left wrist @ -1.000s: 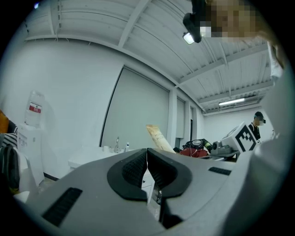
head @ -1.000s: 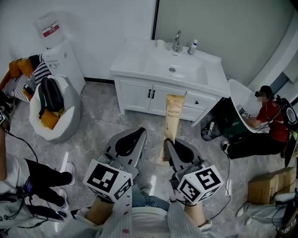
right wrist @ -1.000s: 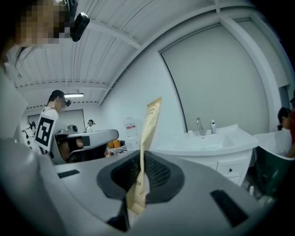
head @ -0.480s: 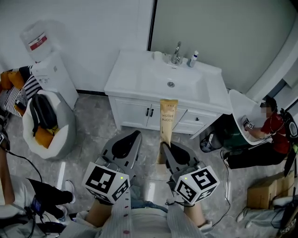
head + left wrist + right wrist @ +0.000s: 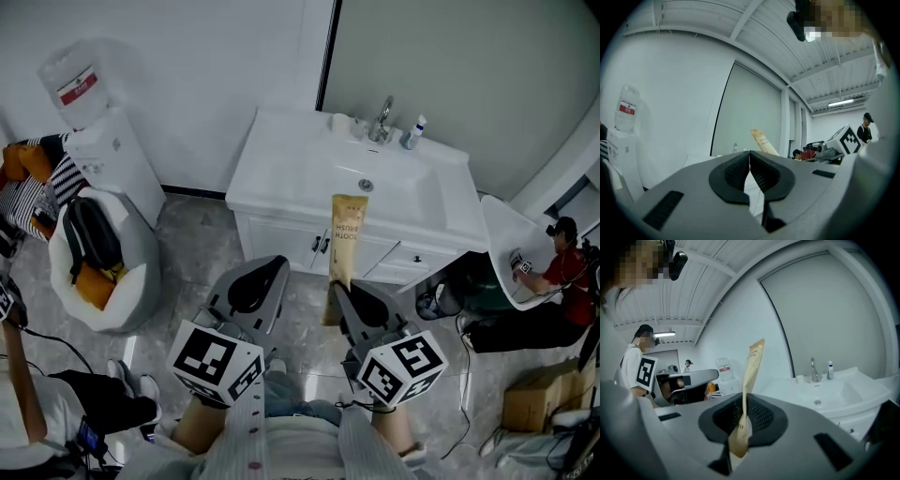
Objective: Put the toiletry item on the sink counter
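Head view: tan flat toothbrush packet (image 5: pixel 346 239) is up in the air in front of the white sink desk (image 5: pixel 281 169), not touching it, long axis running from the right claw (image 5: pixel 343 289) away toward the desk, dark print near the far end. Right claw clamps the packet's near end, with the crimped edge poking out behind the pads; left claw (image 5: pixel 277 266) is closed on nothing. By the tap (image 5: pixel 382 120) on the desk stand a small cup (image 5: pixel 339 122) and a small bottle (image 5: pixel 413 132).
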`<action>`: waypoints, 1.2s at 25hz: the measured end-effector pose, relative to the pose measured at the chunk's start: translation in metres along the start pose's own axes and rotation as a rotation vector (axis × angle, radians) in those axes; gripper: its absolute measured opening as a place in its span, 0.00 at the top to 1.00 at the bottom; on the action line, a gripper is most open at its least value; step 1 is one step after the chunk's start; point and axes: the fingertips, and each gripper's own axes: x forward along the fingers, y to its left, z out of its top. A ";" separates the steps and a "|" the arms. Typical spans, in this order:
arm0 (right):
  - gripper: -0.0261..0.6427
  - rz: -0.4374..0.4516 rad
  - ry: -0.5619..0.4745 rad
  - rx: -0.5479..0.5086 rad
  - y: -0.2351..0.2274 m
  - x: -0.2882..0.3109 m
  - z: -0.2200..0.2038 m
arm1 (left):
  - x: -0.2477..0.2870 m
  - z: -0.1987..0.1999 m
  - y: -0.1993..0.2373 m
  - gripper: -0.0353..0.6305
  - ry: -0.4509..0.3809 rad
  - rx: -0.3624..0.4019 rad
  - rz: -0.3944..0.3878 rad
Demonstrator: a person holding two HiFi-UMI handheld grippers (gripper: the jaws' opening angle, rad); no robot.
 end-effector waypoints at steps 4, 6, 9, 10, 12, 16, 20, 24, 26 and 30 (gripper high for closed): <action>0.91 -0.019 0.001 0.005 -0.004 0.014 0.000 | 0.003 -0.003 0.017 0.92 0.008 0.001 -0.005; 0.91 -0.027 0.006 0.014 -0.008 0.019 -0.001 | 0.007 -0.004 0.023 0.92 0.011 -0.003 -0.005; 0.91 -0.037 0.017 0.028 -0.017 0.028 -0.003 | 0.016 -0.006 0.031 0.92 0.018 -0.007 -0.004; 0.91 -0.038 0.021 0.030 -0.021 0.031 -0.003 | 0.020 -0.007 0.034 0.92 0.020 -0.009 -0.002; 0.91 -0.035 0.026 0.032 -0.030 0.041 -0.003 | 0.028 -0.009 0.041 0.92 0.024 -0.012 0.006; 0.91 -0.016 0.029 0.031 -0.052 0.068 0.003 | 0.052 -0.013 0.061 0.92 0.031 -0.010 0.032; 0.91 0.016 0.035 0.026 -0.078 0.107 0.014 | 0.086 -0.009 0.087 0.92 0.021 -0.005 0.065; 0.91 0.046 0.039 0.024 -0.112 0.146 0.031 | 0.132 -0.004 0.112 0.92 0.014 -0.007 0.095; 0.91 0.065 0.049 0.018 -0.128 0.164 0.042 | 0.154 0.000 0.123 0.92 0.013 -0.011 0.112; 0.91 0.089 0.069 0.014 -0.156 0.198 0.065 | 0.193 0.012 0.144 0.92 0.020 -0.018 0.137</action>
